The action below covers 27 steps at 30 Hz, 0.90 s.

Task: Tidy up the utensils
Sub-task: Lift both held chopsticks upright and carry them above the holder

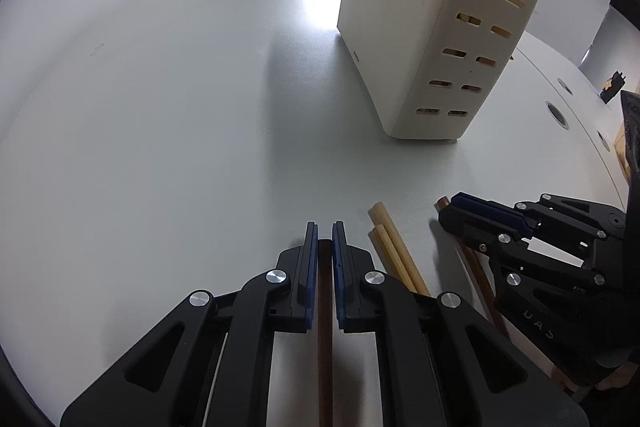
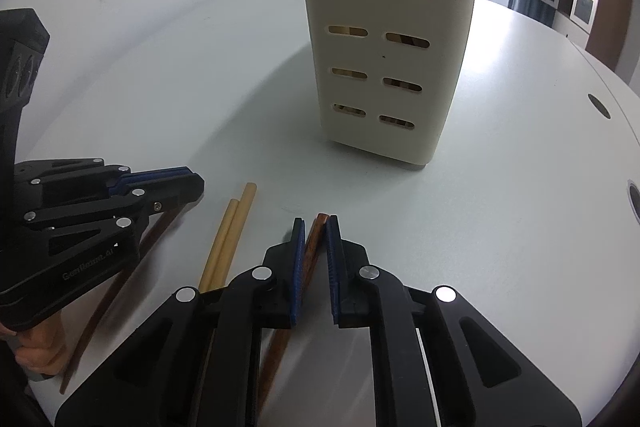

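The left gripper [image 1: 324, 227] has its blue pads pinched on a dark brown chopstick [image 1: 325, 339] that runs back between its fingers, and the right gripper [image 2: 314, 221] is likewise clamped on a second dark brown chopstick [image 2: 310, 251], whose squared tip pokes out just past the pads. Both grippers point down at the white table [image 1: 160, 147], on the near side of the cream utensil holder [image 2: 384, 39], the tall slotted caddy that stands upright on the tabletop with pale wooden sticks showing through its slots. Measured from that holder, the right gripper sits closer to its base and the left gripper lies farther out to the side, well apart from it. Between the two grippers, in front of the holder and apart from it, a pair of light bamboo chopsticks [image 2: 228, 235] lies flat on the table, side by side and touching, their blunt ends toward the holder. A hand [image 2: 38, 351] grips the left gripper's handle.
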Tool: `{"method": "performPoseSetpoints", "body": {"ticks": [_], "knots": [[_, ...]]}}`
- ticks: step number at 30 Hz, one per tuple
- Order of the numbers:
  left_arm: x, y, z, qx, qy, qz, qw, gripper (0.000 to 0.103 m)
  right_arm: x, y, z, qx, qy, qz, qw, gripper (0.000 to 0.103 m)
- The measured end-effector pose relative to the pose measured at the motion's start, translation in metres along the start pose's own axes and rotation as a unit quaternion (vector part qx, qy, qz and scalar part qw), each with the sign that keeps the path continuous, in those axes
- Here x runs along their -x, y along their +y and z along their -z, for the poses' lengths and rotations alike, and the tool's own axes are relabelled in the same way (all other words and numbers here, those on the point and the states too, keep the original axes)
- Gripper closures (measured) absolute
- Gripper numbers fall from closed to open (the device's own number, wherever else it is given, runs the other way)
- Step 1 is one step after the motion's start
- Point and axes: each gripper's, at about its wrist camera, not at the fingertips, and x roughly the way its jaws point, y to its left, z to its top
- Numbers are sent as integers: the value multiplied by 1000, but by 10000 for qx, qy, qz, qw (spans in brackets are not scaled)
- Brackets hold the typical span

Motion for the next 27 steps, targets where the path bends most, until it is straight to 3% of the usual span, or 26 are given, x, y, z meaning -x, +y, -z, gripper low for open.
{"method": "performPoseSetpoints", "body": {"ticks": [2, 7, 11, 14, 16, 18, 27], "knots": [[7, 3, 0, 9, -71, 148, 9999, 96, 5, -6, 0, -128, -79, -236, 9996, 95], [37, 8, -5, 156, -278, 612, 9976, 96, 64, -8, 1, -363, -910, -838, 9917, 96], [67, 10, -4, 196, -478, 1018, 9935, 96, 123, -13, 6, -603, -1778, -1392, 9723, 96], [92, 9, -4, 197, -648, 1276, 9895, 96, 162, -28, 7, -620, -2616, -1734, 9474, 96], [110, 6, -7, 180, -798, 1404, 9867, 96, 185, -31, 12, -632, -3083, -1751, 9329, 96], [126, 3, -11, 136, -949, 1473, 9844, 96, 197, -32, 10, -634, -3280, -1733, 9265, 96], [176, -3, -26, 68, -1398, 1696, 9755, 96, 229, -24, -6, -552, -3755, -1704, 9094, 96]]}}
